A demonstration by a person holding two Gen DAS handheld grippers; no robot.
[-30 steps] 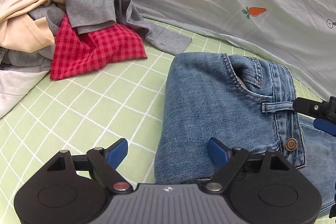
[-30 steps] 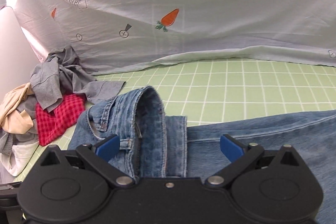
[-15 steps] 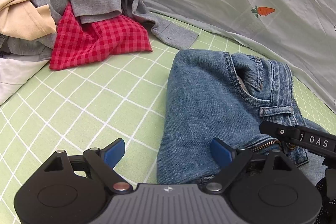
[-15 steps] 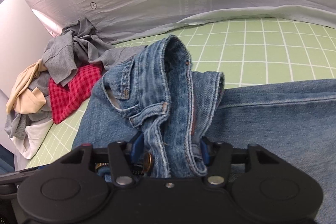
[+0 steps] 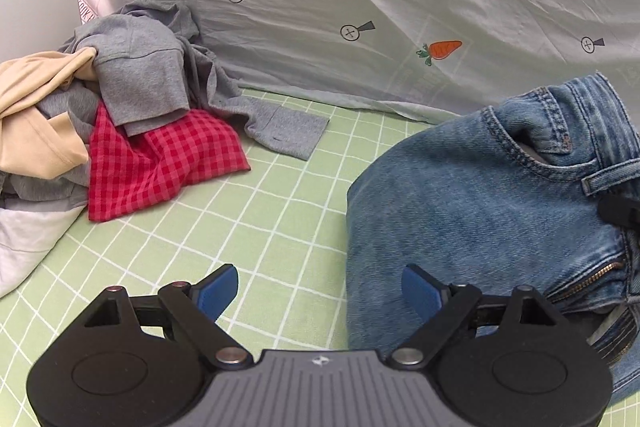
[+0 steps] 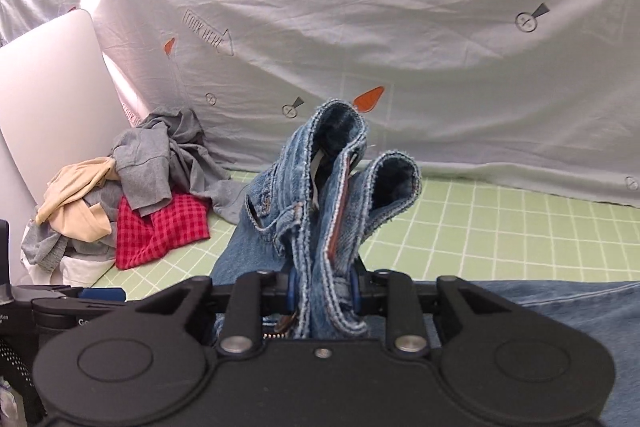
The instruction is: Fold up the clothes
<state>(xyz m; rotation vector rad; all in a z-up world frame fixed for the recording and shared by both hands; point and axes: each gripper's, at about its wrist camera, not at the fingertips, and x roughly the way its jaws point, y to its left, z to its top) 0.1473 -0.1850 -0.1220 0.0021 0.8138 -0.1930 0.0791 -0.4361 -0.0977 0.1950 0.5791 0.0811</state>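
Note:
Blue jeans (image 5: 472, 195) lie on the green checked sheet (image 5: 248, 227), their waistband end lifted at the right. My right gripper (image 6: 322, 291) is closing its jaws on the bunched waistband of the jeans (image 6: 332, 195), which stands up between the pads. The denim folds rise above the fingers. My left gripper (image 5: 320, 291) is open, hovering over the sheet at the jeans' left edge, with nothing between its blue pads (image 5: 218, 289). A black tip of the right gripper (image 5: 618, 213) shows at the waistband in the left wrist view.
A pile of clothes sits at the left: a grey garment (image 5: 140, 75), a red checked cloth (image 5: 156, 163) and a beige garment (image 5: 36, 115). A pale printed sheet (image 5: 400, 7) hangs behind. A white panel (image 6: 48, 99) stands at far left.
My right gripper has gone from open around the waistband to closed on it and has lifted it off the bed. The left gripper has risen a little and stayed open.

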